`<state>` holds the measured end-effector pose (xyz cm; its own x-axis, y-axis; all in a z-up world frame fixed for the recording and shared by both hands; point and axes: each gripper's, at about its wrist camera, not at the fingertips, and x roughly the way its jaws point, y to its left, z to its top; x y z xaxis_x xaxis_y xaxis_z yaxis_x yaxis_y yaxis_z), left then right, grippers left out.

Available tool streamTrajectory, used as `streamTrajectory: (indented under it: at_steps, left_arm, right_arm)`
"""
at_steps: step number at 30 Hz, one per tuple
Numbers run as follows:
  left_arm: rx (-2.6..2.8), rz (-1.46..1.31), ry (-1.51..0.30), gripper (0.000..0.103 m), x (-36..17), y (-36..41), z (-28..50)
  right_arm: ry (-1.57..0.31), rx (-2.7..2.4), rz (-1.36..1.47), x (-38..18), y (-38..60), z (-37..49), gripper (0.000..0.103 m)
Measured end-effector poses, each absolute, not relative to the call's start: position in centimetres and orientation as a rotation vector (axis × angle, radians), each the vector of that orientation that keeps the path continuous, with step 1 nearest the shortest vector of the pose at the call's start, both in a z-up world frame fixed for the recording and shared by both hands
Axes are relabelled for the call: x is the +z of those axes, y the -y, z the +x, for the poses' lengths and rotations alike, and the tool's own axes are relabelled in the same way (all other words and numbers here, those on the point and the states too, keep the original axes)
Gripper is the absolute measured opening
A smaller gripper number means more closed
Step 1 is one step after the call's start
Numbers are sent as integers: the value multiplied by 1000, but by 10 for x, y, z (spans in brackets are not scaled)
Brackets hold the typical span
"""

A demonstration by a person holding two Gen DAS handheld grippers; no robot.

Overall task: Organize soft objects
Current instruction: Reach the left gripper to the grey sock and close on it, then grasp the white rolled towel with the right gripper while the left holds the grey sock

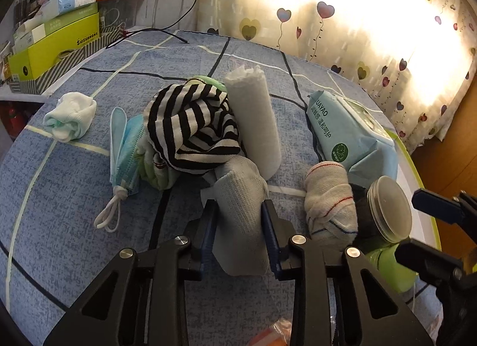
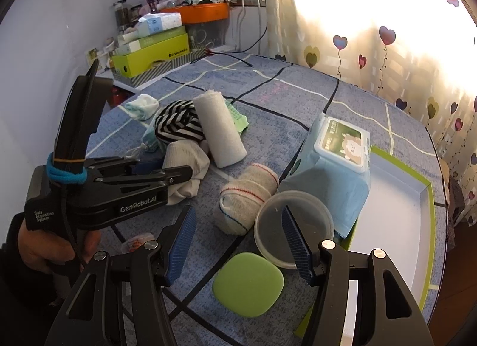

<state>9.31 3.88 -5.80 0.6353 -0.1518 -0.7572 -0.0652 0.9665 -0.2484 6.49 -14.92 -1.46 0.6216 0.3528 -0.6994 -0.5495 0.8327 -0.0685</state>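
Note:
My left gripper [image 1: 240, 212] is shut on a grey-white sock [image 1: 243, 206], also in the right wrist view [image 2: 186, 167]. Behind it lie a black-and-white striped cloth [image 1: 193, 128], a white rolled towel [image 1: 256, 119], a blue face mask [image 1: 123, 149] and a small white rolled sock [image 1: 71, 119]. A striped rolled cloth [image 1: 328, 200] lies to its right. My right gripper [image 2: 238, 241] is open and empty above the bed, over a green sponge [image 2: 247, 283] and near a clear round lid [image 2: 293, 226]. The left gripper's body [image 2: 119, 188] shows at left.
A blue wet-wipes pack [image 2: 337, 164] leans on a white tray with a green rim [image 2: 399, 206] at the right. Green boxes [image 1: 56, 45] and an orange bin [image 2: 196, 13] stand at the back left. A heart-patterned curtain [image 1: 342, 33] hangs behind. A small orange packet [image 2: 135, 243] lies nearby.

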Motion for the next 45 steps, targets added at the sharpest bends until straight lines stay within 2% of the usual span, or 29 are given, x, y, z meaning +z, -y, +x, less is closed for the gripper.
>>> streamTrajectory:
  at_steps: [15, 28, 31, 34, 37, 42, 45]
  left_arm:
    - [-92, -330, -839, 31, -45, -60, 64]
    - [-112, -347, -872, 31, -55, -69, 64]
    - [-115, -344, -877, 31, -57, -68, 67]
    - [-119, -346, -894, 31, -61, -66, 69]
    - [-123, -338, -897, 31, -62, -64, 70]
    - [-118, -349, -893, 31, -61, -64, 68]
    - [-115, -348, -882, 26, -56, -63, 64]
  right_arm:
    - [-779, 600, -365, 1, 110, 132, 60]
    - [-921, 699, -472, -32, 53, 194, 59]
    - [-930, 717, -475, -37, 45, 198, 49]
    - [-935, 715, -475, -41, 42, 202, 28]
    - [-923, 715, -444, -37, 47, 202, 23]
    - [-881, 709, -390, -21, 63, 192, 23]
    - [-843, 706, -352, -7, 76, 180, 23]
